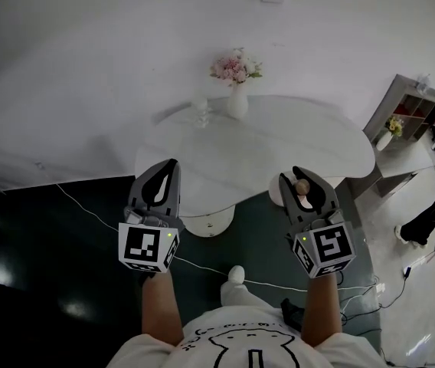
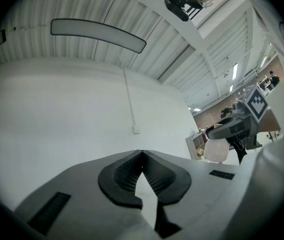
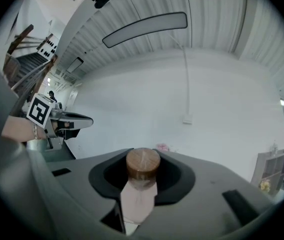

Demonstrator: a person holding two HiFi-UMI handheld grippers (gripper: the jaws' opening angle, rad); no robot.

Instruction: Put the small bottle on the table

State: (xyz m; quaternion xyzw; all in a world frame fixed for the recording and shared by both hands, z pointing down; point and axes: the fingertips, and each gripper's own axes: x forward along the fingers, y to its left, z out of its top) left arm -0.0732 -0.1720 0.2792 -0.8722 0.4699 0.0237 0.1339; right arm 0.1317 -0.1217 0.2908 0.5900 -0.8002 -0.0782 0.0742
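Firstly, the right gripper (image 1: 297, 179) (image 3: 143, 156): we hold it in our right hand, fingers (image 3: 182, 176) closed on the small bottle (image 1: 302, 187) (image 3: 142, 171). The bottle stands upright between the pads. Its round brown cap sits level with the fingertips, and its pale body hangs in the gap below them. It is carried in the air, not resting on anything.

Second, the left gripper (image 1: 173, 163) (image 2: 142, 152): we hold it in our left hand, fingers (image 2: 119, 176) brought together until the tips touch, with nothing between them. It is level with the right one and well apart from it.

Third, the white table (image 1: 302, 148), with a wavy outline on a round foot. It lies ahead of and below both sets of fingertips, and its near edge shows just past them in the head view.

Fourth, a white vase (image 1: 237, 103) of pink flowers (image 1: 235, 67) at the table's far edge, well beyond the fingertips and between the two grippers' lines.

Fifth, a small clear glass piece (image 1: 201, 114) just left of the vase.

Sixth, a grey shelf (image 1: 410, 102) against the wall, far off to the right of the right fingers.

Seventh, a white cable (image 1: 202, 267) crossing the dark floor behind the fingers, near our feet.
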